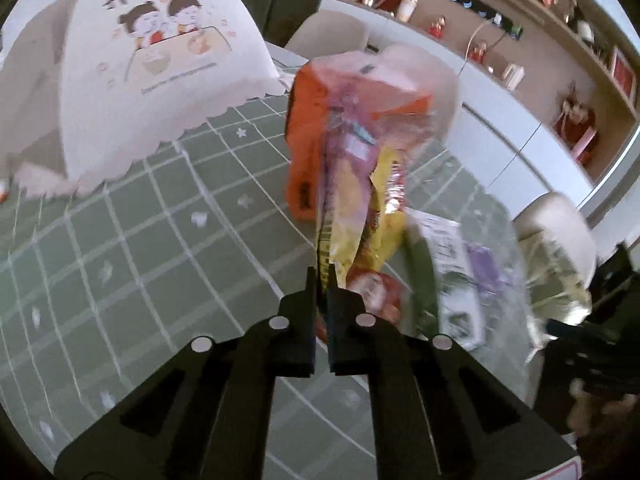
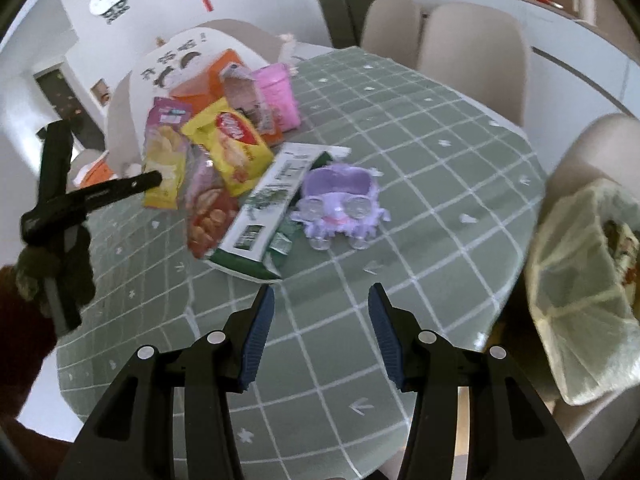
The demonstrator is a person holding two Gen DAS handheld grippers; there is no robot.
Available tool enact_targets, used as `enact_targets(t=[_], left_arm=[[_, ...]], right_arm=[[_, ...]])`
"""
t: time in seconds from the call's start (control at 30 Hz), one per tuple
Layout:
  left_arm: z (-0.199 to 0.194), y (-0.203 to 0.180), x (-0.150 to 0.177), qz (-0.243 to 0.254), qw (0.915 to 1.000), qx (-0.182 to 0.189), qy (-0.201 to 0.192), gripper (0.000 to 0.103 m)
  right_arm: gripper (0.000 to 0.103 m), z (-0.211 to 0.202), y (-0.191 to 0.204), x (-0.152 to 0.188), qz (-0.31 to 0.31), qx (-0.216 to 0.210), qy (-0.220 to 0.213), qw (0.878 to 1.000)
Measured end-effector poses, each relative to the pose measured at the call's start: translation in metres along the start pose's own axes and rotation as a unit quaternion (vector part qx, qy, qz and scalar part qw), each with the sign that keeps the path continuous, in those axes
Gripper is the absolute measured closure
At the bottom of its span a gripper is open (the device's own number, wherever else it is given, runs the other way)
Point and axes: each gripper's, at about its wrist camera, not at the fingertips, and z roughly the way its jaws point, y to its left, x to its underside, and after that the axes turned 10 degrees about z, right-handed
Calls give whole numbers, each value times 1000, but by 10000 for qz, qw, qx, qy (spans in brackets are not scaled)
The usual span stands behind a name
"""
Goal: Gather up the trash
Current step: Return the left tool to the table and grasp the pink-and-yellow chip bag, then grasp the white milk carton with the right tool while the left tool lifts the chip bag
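Observation:
My left gripper [image 1: 321,276] is shut on the edge of a purple-and-yellow chip bag [image 1: 347,184], held above the green checked tablecloth [image 1: 160,248]. In the right wrist view the same bag [image 2: 166,160] hangs from the left gripper [image 2: 154,179] at the left. A yellow snack bag [image 2: 234,148], a red snack bag [image 2: 210,216] and a green-and-white box [image 2: 272,204] lie on the table beside it. My right gripper [image 2: 322,312] is open and empty above the table's near edge. A pale green trash bag [image 2: 580,264] hangs open at the right.
A purple toy holder [image 2: 340,204] sits mid-table. A pink carton [image 2: 276,96], an orange box [image 2: 204,80] and a white mesh food cover [image 1: 160,72] stand at the far side. Beige chairs [image 2: 472,52] ring the table.

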Motion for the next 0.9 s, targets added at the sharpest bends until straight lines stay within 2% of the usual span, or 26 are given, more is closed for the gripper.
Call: enact_targets(t=[0.13, 0.3, 0.37, 0.43, 0.5, 0.6, 0.9], left_arm=[[-25, -15, 23, -241, 9996, 128, -8, 99], [-32, -22, 58, -569, 9976, 271, 273, 99], [-30, -24, 70, -555, 9972, 277, 410, 97], [-27, -23, 80, -612, 9966, 228, 502, 87], [-24, -18, 83, -723, 9960, 156, 501, 72], [-15, -12, 79, -842, 9954, 25, 448, 66], [19, -30, 72, -446, 9946, -113, 936, 66]], right_arm=[[56, 8, 8, -5, -100, -261, 64, 9996], [56, 18, 15, -10, -177, -472, 166, 9986], [56, 20, 17, -10, -202, -515, 210, 9982], [56, 22, 19, -9, -249, -521, 261, 9980], [56, 24, 19, -7, -290, -526, 311, 9977], [56, 24, 20, -6, -308, -521, 355, 9975], [56, 16, 18, -3, -500, -306, 309, 9978]])
